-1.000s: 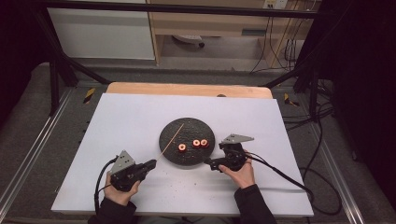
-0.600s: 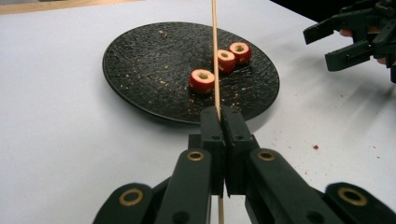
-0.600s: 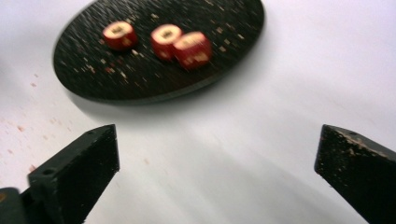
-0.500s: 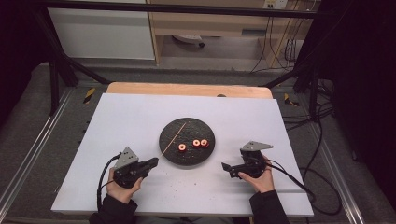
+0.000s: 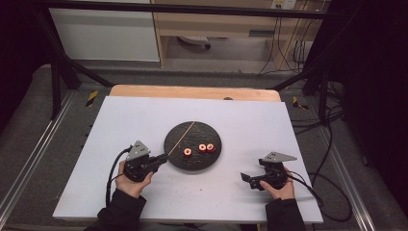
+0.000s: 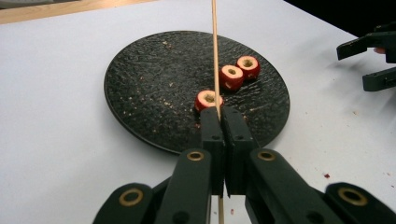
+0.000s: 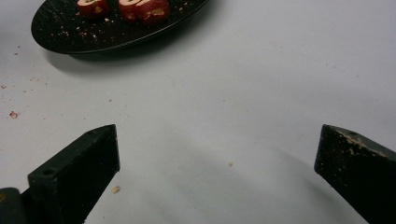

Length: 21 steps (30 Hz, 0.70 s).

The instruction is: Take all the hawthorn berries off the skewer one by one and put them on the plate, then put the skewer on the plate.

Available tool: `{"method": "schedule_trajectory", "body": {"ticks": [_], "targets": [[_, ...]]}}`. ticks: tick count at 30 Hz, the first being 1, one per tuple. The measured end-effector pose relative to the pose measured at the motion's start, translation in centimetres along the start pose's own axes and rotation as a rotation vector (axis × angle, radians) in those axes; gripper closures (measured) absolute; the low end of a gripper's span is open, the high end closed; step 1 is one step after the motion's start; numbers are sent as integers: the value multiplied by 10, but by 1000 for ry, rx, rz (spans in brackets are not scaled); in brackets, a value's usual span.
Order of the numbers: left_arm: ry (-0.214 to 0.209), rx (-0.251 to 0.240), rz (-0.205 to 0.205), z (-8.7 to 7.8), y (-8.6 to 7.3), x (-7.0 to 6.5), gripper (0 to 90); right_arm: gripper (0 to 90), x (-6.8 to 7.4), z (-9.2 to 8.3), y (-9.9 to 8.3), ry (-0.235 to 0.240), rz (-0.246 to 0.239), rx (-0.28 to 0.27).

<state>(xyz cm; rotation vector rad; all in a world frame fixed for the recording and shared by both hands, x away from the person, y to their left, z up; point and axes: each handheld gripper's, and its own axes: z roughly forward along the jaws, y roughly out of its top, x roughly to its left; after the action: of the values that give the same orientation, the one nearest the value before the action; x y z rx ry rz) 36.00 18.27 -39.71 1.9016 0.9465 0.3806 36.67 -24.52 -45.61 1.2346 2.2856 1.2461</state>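
Note:
A black plate (image 5: pixel 192 137) (image 6: pixel 154 84) holds three red cored fruit pieces (image 5: pixel 202 147) (image 6: pixel 231 77). A thin wooden skewer (image 5: pixel 185 134) (image 6: pixel 215 56) slants over the plate's left half. My left gripper (image 5: pixel 163 158) (image 6: pixel 223 114) is shut on its near end, at the plate's left rim, and the nearest fruit piece (image 6: pixel 208 99) lies just beyond the jaw tips. My right gripper (image 5: pixel 246 180) (image 7: pixel 217 154) hovers over bare table right of the plate (image 7: pixel 93 37). Its jaws have just been opening and stand wide with nothing between them.
The white table top (image 5: pixel 120 125) carries small crumbs around the plate. A wooden strip (image 5: pixel 192 91) runs along its far edge. Black frame bars and cables stand beyond the table. My right gripper (image 6: pixel 373 60) also appears at the upper right of the left gripper view.
My right gripper has drawn away from the plate's right rim, toward the right and the table's near edge. My left gripper has edged toward the plate with the skewer.

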Motion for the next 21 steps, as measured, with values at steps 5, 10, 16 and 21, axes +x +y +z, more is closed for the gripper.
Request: {"method": "schedule_trajectory", "body": {"ticks": [5, 10, 16, 21], "targets": [[7, 19, -16, 9, 8, 3, 883, 13, 0, 0, 0, 3, -7, 0], [16, 28, -28, 19, 14, 7, 883, 15, 0, -1, 0, 0, -11, -7], [36, 41, -37, 31, 19, 9, 883, 15, 1, -1, 0, -1, -7, -6], [66, 43, -42, 41, 24, 11, 883, 17, 0, 0, 0, -1, -20, -5]]}}
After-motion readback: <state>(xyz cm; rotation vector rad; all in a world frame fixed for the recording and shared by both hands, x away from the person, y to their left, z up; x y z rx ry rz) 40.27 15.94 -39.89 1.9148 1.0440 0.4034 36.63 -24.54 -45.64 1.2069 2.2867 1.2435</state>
